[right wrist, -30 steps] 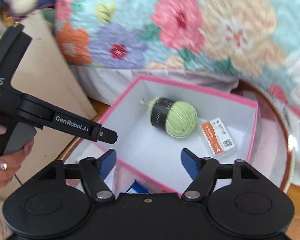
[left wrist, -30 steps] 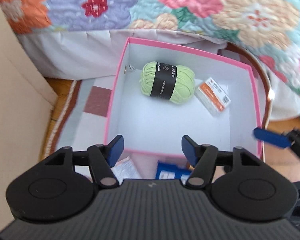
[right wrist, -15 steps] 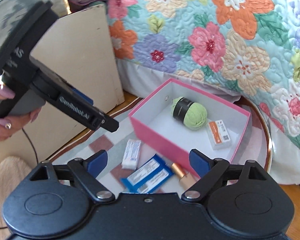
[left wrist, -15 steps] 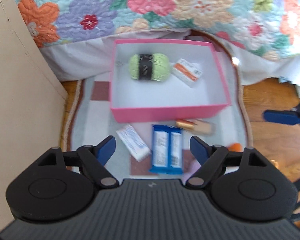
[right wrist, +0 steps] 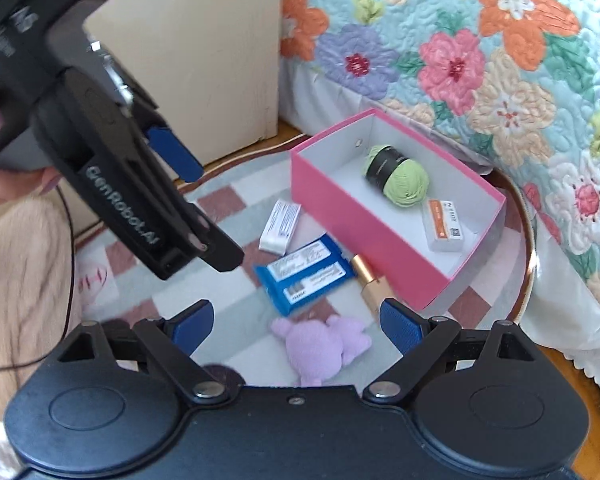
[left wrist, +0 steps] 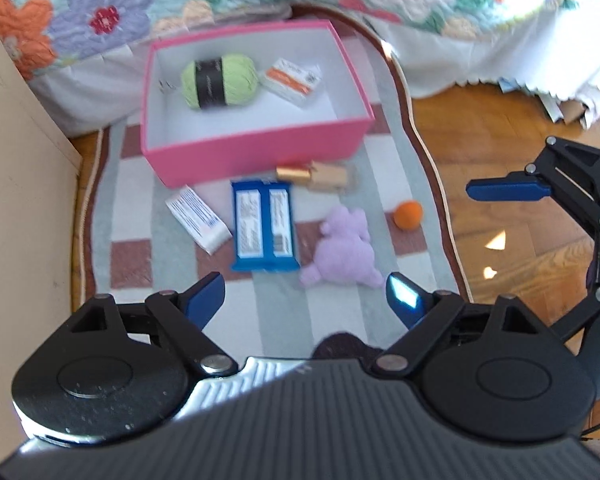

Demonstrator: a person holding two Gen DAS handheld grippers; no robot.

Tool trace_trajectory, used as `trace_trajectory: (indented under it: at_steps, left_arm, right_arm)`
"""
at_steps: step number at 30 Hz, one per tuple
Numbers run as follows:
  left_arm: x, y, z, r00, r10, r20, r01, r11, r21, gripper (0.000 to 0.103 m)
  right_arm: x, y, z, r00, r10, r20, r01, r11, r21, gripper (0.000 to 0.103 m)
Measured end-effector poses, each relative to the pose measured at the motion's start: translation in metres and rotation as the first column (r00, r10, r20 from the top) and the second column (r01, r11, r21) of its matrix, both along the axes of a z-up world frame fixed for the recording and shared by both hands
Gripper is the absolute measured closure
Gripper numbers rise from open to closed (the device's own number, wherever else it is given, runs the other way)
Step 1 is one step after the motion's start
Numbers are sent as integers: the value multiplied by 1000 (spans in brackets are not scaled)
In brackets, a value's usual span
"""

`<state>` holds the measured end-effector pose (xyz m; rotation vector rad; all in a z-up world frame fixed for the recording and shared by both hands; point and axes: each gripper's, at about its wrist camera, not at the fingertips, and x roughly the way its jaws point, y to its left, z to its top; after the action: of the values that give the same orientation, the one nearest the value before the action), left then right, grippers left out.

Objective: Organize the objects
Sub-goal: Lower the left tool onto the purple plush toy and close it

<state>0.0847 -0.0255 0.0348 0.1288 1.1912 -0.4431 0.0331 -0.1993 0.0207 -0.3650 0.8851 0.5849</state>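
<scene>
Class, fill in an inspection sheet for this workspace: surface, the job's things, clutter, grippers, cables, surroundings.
Surface: checked rug on a wooden floor.
Job's things: pink box holds a green yarn ball and an orange-and-white packet. Outside it on the rug: white packet, blue wrapper, gold tube, purple plush toy, small orange ball.
Clutter: nothing seen apart from the loose items.
Grippers: left gripper and right gripper open, jaws just been opening, nothing between them.
Cables: thin dark cable near the person's hand.
Surroundings: floral quilt on a bed, beige panel.
</scene>
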Motion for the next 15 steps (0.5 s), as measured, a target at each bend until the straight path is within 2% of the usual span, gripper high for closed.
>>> trace_trajectory:
  at_steps: [4,12,15]
  left_arm:
    - [-6,-9,-20,999,-15,-36,15,1000,0,7]
    - [-3,-20,-66,994,2,-109,-2,1000,5,4]
    - [2,-21,-85,994,26,-107,-26,1000,-1,4]
  right_arm:
    - [-12,-3,-20,1000,22,-14,-22,1000,-17,10]
    - [-29,-1,-66,996,86,19,-84,993,-85,10]
    - [-24,-1,-87,997,78,16,-77,995,-69,10]
